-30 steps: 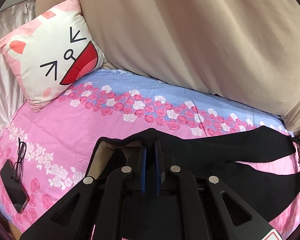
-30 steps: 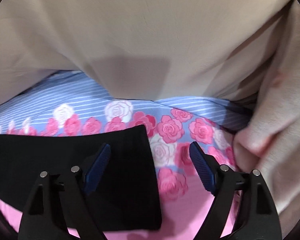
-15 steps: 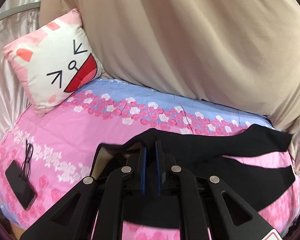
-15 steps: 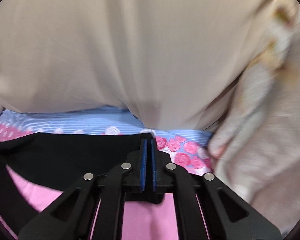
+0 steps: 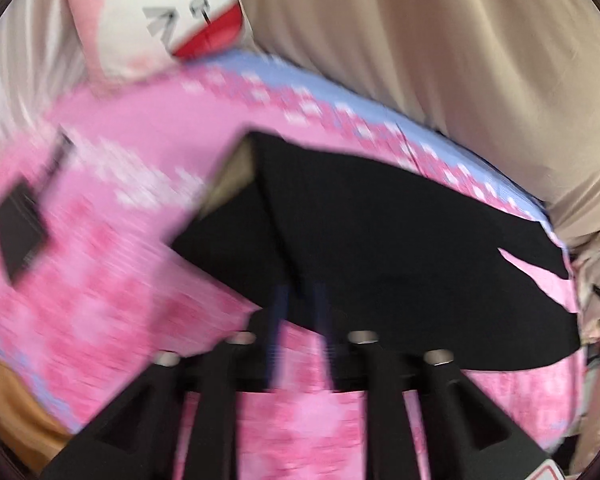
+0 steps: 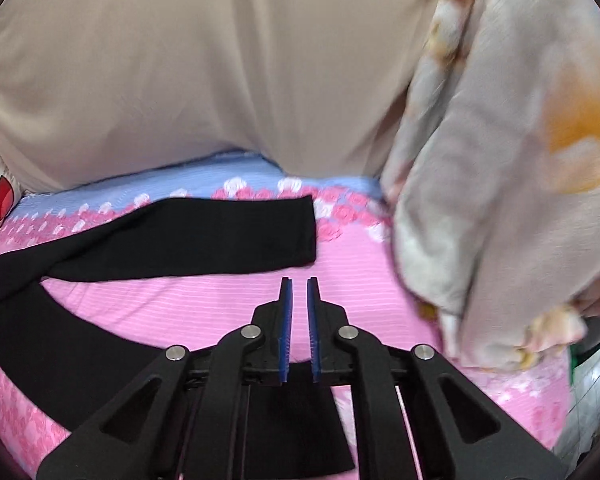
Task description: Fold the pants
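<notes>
- Pants (image 5: 380,232): black, lying on the pink flowered bed sheet (image 5: 112,280); in the left wrist view, which is blurred, the waist end is turned up and shows a tan lining.
- Left gripper (image 5: 300,320): low over the near edge of the pants, fingers pointing across the bed toward the beige curtain (image 5: 420,40). A narrow gap shows between its blue pads; blur hides whether any cloth is caught.
- Right gripper (image 6: 299,312): over bare sheet between the two legs, pads slightly apart, nothing between them.
- Edges: one leg (image 6: 220,236) lies flat, its hem square, just short of the blue band of the sheet; the other leg curves under the right gripper.
- Surroundings: a cat-face pillow (image 5: 160,20) at the far left corner; a dark phone (image 5: 18,232) near the left edge; pale patterned fabric (image 6: 500,160) hangs at the right.
</notes>
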The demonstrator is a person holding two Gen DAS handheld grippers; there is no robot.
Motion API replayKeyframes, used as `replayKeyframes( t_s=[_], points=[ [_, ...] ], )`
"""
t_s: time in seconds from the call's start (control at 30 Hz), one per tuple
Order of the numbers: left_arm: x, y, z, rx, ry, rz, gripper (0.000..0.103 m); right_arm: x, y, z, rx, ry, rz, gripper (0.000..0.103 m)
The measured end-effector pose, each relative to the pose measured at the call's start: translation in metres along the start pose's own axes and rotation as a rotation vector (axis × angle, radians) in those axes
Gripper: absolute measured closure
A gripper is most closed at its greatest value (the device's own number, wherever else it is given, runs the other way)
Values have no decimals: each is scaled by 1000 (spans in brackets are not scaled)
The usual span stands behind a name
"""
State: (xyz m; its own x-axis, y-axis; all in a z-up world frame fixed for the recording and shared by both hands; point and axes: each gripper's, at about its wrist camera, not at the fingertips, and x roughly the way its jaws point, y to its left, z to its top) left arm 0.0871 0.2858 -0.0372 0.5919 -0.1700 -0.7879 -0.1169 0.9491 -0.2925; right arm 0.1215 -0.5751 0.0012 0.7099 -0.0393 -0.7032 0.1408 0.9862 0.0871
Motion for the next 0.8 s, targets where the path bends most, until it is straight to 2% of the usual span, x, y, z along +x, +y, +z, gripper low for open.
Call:
replayKeyframes(
  t_s=[0.03, 0.07, 0.1, 0.13, 0.17, 0.2, 0.23, 0.37, 0.43, 0.53, 0.57, 0.6, 0.63, 0.67, 0.7, 0.77, 0.8],
  points=[
    [8, -4, -2, -11, 2, 1, 41, 19, 3, 7, 5, 21, -6, 92],
    [17, -10, -4, -22, -6, 12, 38, 31, 10, 10, 5, 35, -5, 82],
    [22, -13, -3, -31, -13, 24, 37, 49, 12, 18, 6, 52, -4, 66],
    [29, -16, -3, -41, -12, 28, 36, 66, 15, 23, 5, 58, -25, 56],
    [38, -17, 0, -66, -2, 27, 34, 77, 15, 32, 5, 65, -34, 39],
    [43, -18, 2, -81, 3, 29, 29, 90, 15, 40, 4, 72, -43, 32],
    [51, -17, 5, -100, 11, 41, 28, 110, 15, 51, 7, 85, -59, 31],
    [68, -7, 11, -158, 33, 81, 28, 168, 8, 79, 32, 147, -101, 31],
    [73, -3, 13, -189, 49, 57, 28, 193, 3, 87, 37, 177, -124, 31],
    [79, -6, 17, -200, 69, 33, 28, 221, 2, 91, 48, 201, -95, 30],
    [82, -8, 20, -194, 76, 22, 28, 221, 4, 91, 35, 186, -86, 34],
    [84, -10, 22, -185, 84, 17, 31, 221, 6, 92, 30, 176, -68, 55],
    [89, -14, 25, -174, 97, 18, 50, 218, 8, 93, 42, 167, -46, 65],
    [93, -18, 27, -155, 117, 29, 61, 213, 11, 94, 37, 153, -36, 77],
    [95, -21, 28, -131, 127, 67, 79, 207, 15, 94, 22, 135, -37, 80],
    [93, -23, 32, -99, 127, 58, 83, 183, 25, 95, -11, 77, -39, 82],
    [89, -25, 34, -89, 122, 46, 96, 169, 27, 97, -12, 49, -28, 83]
  ],
)
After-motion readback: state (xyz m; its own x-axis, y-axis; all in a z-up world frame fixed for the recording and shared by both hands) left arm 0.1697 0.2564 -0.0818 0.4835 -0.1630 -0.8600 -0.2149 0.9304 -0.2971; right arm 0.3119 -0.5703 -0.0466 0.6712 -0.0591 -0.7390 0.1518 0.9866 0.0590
